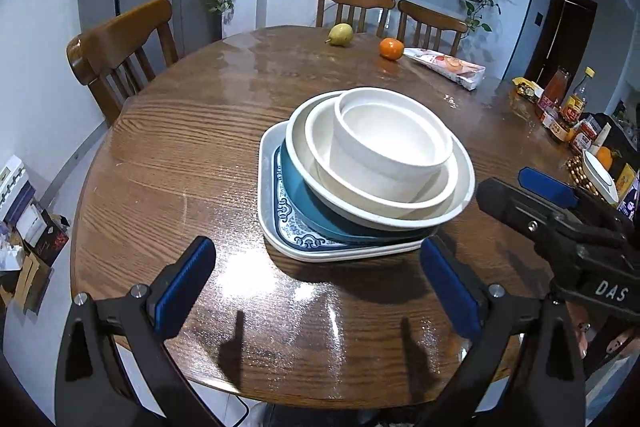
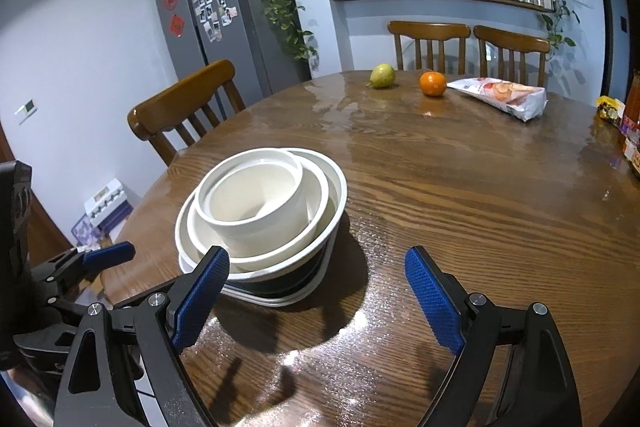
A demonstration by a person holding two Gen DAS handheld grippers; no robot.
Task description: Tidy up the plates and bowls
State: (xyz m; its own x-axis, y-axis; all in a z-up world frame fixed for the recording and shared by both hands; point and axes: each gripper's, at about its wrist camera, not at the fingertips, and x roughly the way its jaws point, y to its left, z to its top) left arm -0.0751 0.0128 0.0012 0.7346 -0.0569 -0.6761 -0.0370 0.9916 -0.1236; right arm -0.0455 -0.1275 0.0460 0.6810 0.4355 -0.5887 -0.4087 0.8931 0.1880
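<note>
The stack of bowls and plates (image 1: pixel 368 175) sits near the near edge of the round table (image 1: pixel 180 155). Both tools are wide and hold nothing — left gripper (image 1: pixel 318 291), right gripper (image 2: pixel 316 301).

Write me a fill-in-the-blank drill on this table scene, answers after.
1. The stack rests on a square ____ with a blue pattern.
2. The orange lies between the snack bag and the ____.
3. Both the left gripper and right gripper are ____.

Answers: plate; pear; open
</note>
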